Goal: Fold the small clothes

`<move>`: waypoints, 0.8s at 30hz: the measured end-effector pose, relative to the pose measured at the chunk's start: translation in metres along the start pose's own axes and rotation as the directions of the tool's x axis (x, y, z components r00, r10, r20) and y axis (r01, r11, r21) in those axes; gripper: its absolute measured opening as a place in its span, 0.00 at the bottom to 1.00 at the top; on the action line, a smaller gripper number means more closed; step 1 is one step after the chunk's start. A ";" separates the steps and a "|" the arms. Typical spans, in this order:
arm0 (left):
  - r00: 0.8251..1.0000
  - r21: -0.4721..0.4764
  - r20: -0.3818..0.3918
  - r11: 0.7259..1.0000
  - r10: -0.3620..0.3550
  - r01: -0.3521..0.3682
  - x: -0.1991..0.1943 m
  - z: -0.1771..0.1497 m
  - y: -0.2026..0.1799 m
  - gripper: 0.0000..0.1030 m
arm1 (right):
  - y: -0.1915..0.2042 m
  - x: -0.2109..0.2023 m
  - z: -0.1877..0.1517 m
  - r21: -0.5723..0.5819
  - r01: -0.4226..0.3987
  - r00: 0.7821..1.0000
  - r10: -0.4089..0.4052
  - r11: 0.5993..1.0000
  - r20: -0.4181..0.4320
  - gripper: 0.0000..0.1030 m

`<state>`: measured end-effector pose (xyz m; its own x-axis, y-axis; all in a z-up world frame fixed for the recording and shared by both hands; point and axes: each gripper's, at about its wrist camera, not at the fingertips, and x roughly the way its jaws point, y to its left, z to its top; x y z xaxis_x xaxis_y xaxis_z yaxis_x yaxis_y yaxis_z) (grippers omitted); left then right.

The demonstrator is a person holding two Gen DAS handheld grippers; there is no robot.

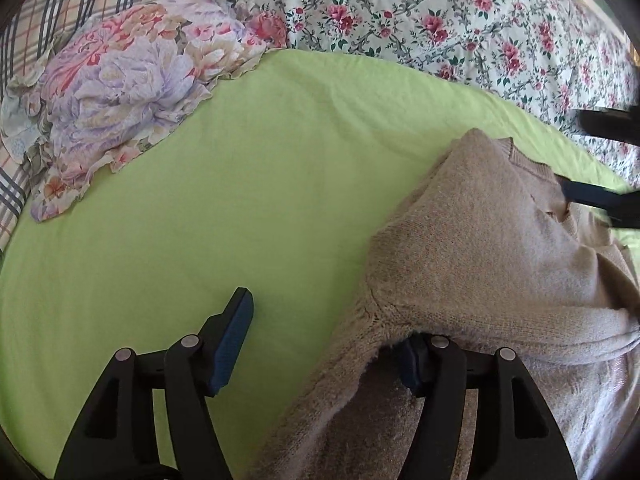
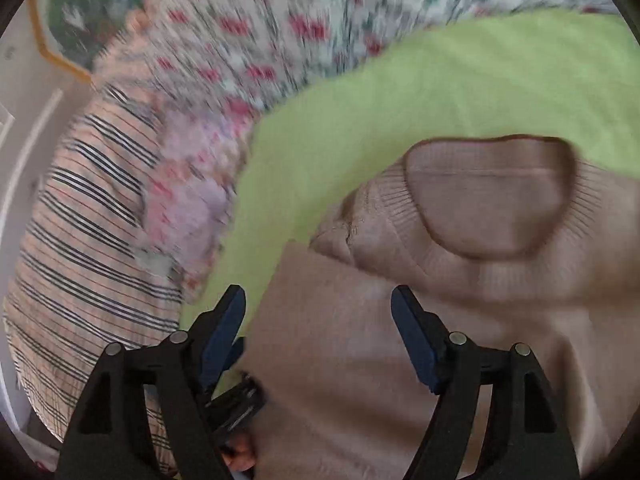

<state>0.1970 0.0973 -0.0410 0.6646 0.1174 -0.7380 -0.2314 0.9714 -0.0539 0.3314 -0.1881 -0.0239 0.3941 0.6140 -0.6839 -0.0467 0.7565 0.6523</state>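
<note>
A beige knit sweater [image 1: 492, 248] lies on a lime-green sheet [image 1: 224, 200], partly folded over itself. My left gripper [image 1: 324, 340] is open; its left finger is bare over the sheet and its right finger is hidden under a draped sweater fold. In the right wrist view the sweater [image 2: 400, 360] shows its ribbed neck opening [image 2: 488, 196]. My right gripper [image 2: 320, 320] is open, jaws wide, just above the sweater's folded edge, holding nothing. Its fingers [image 1: 600, 196] show at the right edge of the left wrist view, by the collar.
A crumpled pastel floral garment [image 1: 128, 92] lies at the sheet's far left. A rose-print bedspread [image 1: 440, 12] lies beyond the sheet and a plaid cloth [image 2: 88, 248] to the left. The right wrist view is motion-blurred.
</note>
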 end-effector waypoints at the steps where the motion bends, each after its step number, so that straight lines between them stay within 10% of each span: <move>1: 1.000 -0.005 0.006 1.000 -0.010 0.010 -0.001 0.000 0.001 0.63 | -0.002 0.017 0.009 0.011 -0.017 0.998 0.018 1.000 -0.053 0.74; 7: 0.997 -0.028 0.042 0.998 -0.058 0.059 -0.005 -0.004 0.004 0.63 | 0.007 0.105 0.031 0.130 -0.255 0.918 0.282 0.958 -0.279 0.75; 13: 0.995 -0.046 0.040 0.994 -0.096 0.097 -0.003 -0.004 0.007 0.64 | 0.013 0.112 0.059 0.163 -0.468 0.883 0.465 0.868 0.063 0.77; 20: 0.981 -0.062 -0.003 0.979 -0.196 0.195 -0.004 -0.002 0.013 0.70 | 0.007 0.021 0.022 0.091 -0.282 0.946 0.262 0.955 0.190 0.77; 24: 0.927 -0.071 -0.049 0.927 -0.373 0.369 -0.020 -0.006 0.020 0.70 | -0.004 -0.073 -0.033 0.025 -0.120 0.958 0.110 0.992 0.263 0.77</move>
<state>0.1750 0.1133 -0.0317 0.6673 -0.2635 -0.6966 -0.0197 0.9288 -0.3701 0.2726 -0.2286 0.0122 0.6143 0.6121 -0.4979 -0.0709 0.6713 0.7378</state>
